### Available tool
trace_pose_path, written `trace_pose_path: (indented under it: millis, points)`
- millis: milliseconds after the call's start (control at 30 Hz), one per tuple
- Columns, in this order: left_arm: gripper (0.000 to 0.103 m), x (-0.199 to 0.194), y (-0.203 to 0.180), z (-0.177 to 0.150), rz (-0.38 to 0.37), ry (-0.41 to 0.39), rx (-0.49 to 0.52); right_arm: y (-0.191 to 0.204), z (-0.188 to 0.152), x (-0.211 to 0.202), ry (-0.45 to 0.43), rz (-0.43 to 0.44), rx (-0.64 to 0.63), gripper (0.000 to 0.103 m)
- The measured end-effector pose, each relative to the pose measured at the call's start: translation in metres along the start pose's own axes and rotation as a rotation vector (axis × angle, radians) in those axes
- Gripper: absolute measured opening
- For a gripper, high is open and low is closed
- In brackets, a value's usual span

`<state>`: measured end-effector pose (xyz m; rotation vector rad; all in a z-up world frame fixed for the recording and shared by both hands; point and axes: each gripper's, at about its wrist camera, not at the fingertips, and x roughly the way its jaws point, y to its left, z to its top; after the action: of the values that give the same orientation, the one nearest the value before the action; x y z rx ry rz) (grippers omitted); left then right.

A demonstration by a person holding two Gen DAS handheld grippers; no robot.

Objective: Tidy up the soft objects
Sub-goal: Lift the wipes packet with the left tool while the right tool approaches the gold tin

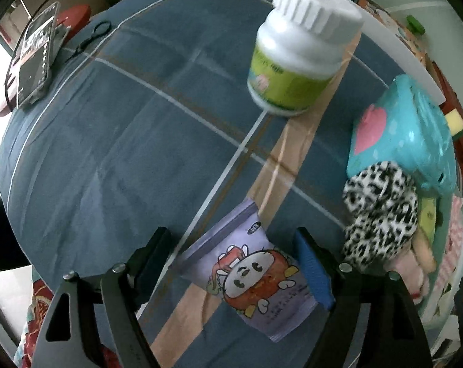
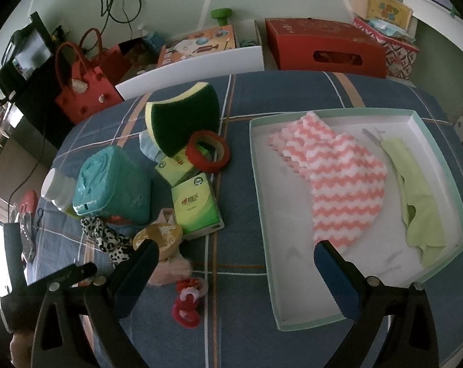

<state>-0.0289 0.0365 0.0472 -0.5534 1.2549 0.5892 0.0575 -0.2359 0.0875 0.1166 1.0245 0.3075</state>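
Right wrist view: the tray (image 2: 427, 141) already held a pink-and-white cloth (image 2: 332, 181) and a green cloth (image 2: 421, 205), while the right gripper (image 2: 234, 260) hung spread wide and empty above the tablecloth beside it. Left wrist view: the left gripper (image 1: 231, 245) stood wide open around a purple packet (image 1: 249, 273), not yet closed on it. Judged partly done; the leopard scrunchie (image 2: 108, 239), sponge (image 2: 182, 122) and tissue packs (image 2: 197, 208) remained outside the tray.

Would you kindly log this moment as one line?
left gripper: open around purple packet | right gripper: open, empty | tray: pink cloth, green cloth
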Motion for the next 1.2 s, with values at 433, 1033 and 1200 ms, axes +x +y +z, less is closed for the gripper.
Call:
trace_pose_path:
  millis: [433, 1033, 1200]
  points:
    - [0.087, -0.029, 0.011, -0.011, -0.086, -0.003, -0.028, 0.003, 0.0, 0.001, 0.004, -0.004, -0.015, 0.103]
    - [0.094, -0.024, -0.038, -0.018, 0.021, -0.022, 0.031, 0.004, 0.001, 0.001, 0.008, -0.006, -0.02, 0.103]
    - [0.077, -0.011, -0.07, -0.029, 0.06, -0.035, 0.084, 0.011, 0.001, 0.004, 0.006, -0.007, -0.046, 0.103]
